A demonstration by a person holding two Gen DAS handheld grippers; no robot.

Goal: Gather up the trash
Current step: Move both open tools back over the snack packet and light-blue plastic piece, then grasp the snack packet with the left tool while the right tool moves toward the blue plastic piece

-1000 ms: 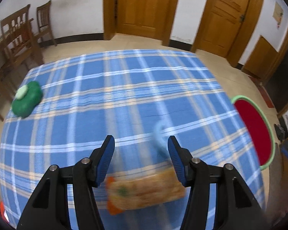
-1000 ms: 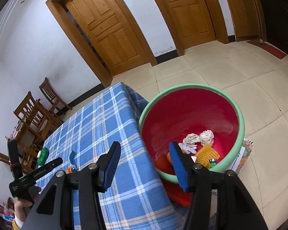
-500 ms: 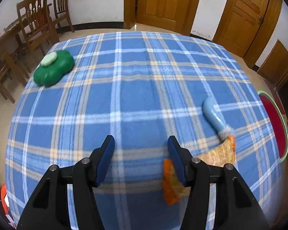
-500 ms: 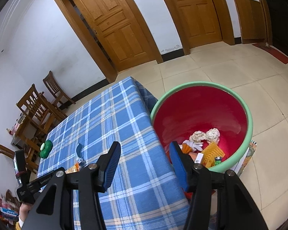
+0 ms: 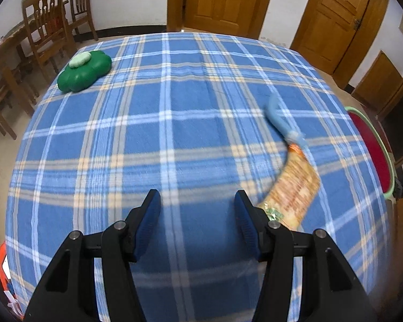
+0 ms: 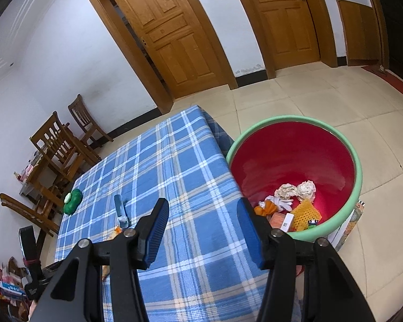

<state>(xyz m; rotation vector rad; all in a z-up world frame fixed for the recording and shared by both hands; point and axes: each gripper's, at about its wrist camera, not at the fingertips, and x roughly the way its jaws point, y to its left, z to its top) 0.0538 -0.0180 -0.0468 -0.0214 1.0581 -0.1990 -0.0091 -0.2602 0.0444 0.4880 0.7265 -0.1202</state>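
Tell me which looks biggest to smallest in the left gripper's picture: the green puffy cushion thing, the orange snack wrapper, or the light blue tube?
1. Green flower-shaped cushion, though it lies farthest away.
2. Orange snack wrapper, nearly as big; it is nearer and blurred, so these two are unsure.
3. Light blue tube, clearly the smallest.

Bench with trash, basin beside its right edge.

On the blue plaid-clothed bench [image 5: 174,134], the green clover-shaped plastic container [image 5: 83,70] sits far left; the orange crinkled snack wrapper [image 5: 295,187] lies right, touching the pale blue tube [image 5: 279,119] behind it. The red green-rimmed plastic basin [image 6: 295,161] holds crumpled paper balls [image 6: 295,190]; wooden chairs [image 5: 45,35] stand behind left.
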